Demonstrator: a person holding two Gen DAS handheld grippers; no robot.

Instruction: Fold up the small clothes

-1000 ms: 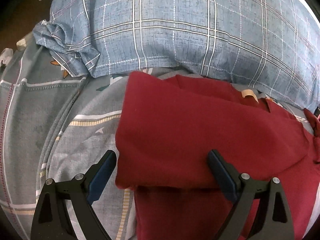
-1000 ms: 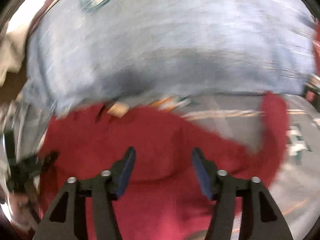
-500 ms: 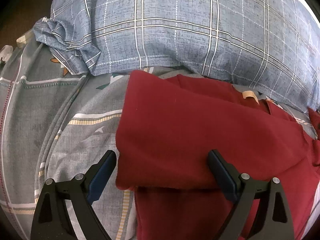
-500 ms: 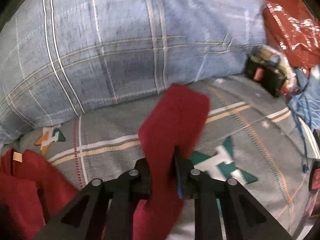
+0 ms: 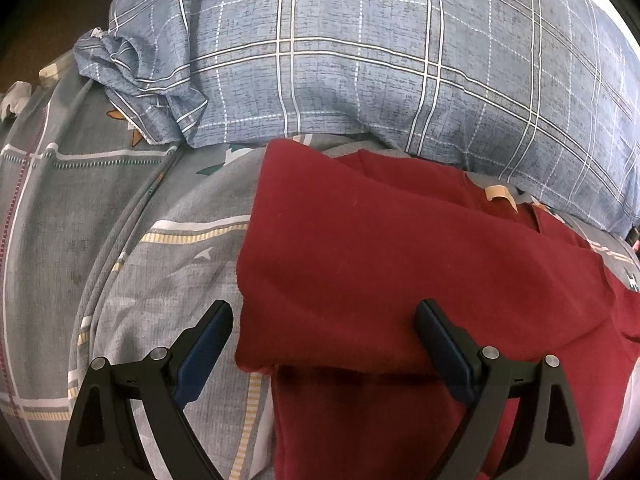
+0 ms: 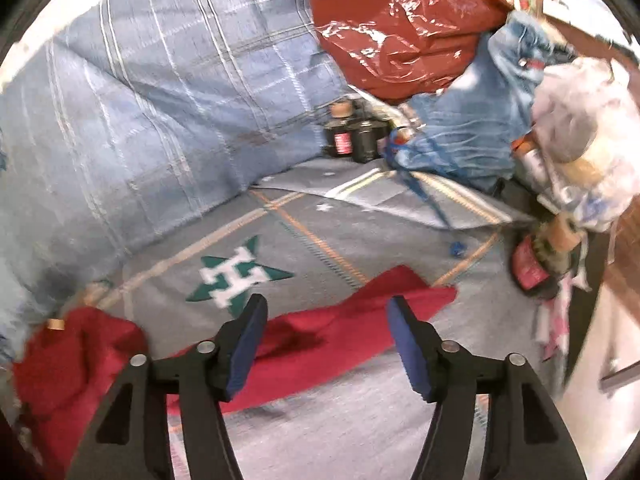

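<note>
My left gripper (image 5: 324,316) hangs with its black arms spread wide and the dark blue pads (image 5: 208,340) apart, nothing pinched; the red garment (image 5: 400,264) lies just beyond and between them, a matte, soft knit folded into a thick slab with a rounded left edge and a doubled lower layer showing under its near hem. A small tan label (image 5: 498,193) sticks up at its far edge. Past it bulges the blue plaid pillow (image 5: 360,60), a coarse-looking weave crossed by white lines, with its open end crumpled into loose pleats ahead and to my left. Everything rests on the grey bedsheet (image 5: 100,220), flat cotton printed with cream and yellow stripes. My right gripper (image 6: 326,312) is opening, its blue pads clear of the cloth; the garment's long red sleeve (image 6: 360,320) lies limp and flat on the sheet just ahead and below the tips, running from left to right and ending in a squared cuff beyond the right pad, touching neither pad. A green and white star print (image 6: 236,272) sits on the sheet just ahead of the left pad. Further ahead to the right is a glossy, crinkled red plastic bag (image 6: 400,28), wrinkled blue denim (image 6: 472,120) and some dark cylindrical bottles (image 6: 352,136), all blurred
</note>
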